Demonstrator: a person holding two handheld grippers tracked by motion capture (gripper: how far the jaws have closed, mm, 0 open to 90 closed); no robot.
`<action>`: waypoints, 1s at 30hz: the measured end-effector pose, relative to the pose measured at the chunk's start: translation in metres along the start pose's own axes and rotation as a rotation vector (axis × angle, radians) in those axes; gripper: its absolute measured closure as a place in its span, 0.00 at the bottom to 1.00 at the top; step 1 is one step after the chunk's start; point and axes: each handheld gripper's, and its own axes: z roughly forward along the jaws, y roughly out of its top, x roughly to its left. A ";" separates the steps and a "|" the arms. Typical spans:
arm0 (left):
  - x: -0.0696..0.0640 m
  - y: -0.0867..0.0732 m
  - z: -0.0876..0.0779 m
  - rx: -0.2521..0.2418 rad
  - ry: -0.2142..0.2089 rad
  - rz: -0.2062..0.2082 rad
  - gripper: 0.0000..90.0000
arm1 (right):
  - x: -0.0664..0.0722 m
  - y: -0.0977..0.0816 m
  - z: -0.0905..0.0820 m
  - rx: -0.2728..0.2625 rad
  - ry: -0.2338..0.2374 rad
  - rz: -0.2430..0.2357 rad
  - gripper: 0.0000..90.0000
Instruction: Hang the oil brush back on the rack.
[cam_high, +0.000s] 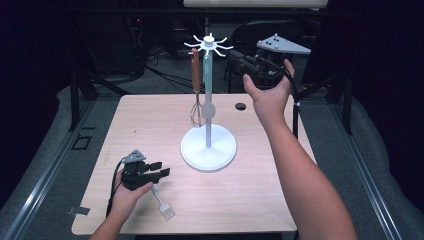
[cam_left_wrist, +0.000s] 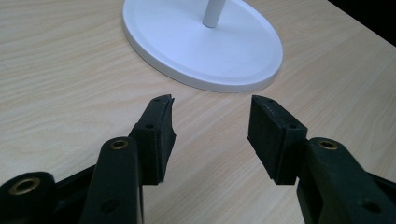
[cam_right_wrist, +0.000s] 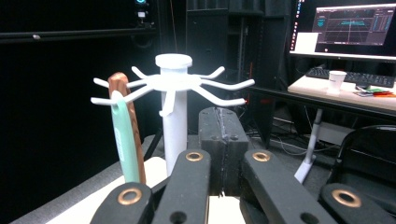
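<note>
Two utensils hang side by side from the hooks of the white rack: a whisk with a brown wooden handle and a pale green-handled utensil just in front of it in the right gripper view. The right tool is held up level with the rack's hooked crown, just beside it on the side away from the hanging utensils; its jaws are pressed together with nothing between them. The rack's round base stands near the middle of the wooden bench. The left tool rests low over the bench, near the base, with its jaws apart and empty. A small white brush lies flat on the bench just beside the left hand.
</note>
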 end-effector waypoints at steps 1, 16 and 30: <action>0.000 0.000 0.000 0.000 0.000 0.000 0.56 | 0.001 0.001 0.000 0.000 0.002 -0.004 1.00; 0.000 0.000 -0.001 0.004 0.003 -0.002 0.56 | 0.016 0.003 0.000 0.002 0.030 -0.036 1.00; 0.001 0.000 0.000 0.002 0.001 -0.003 0.56 | 0.038 0.003 0.006 0.001 0.080 -0.077 1.00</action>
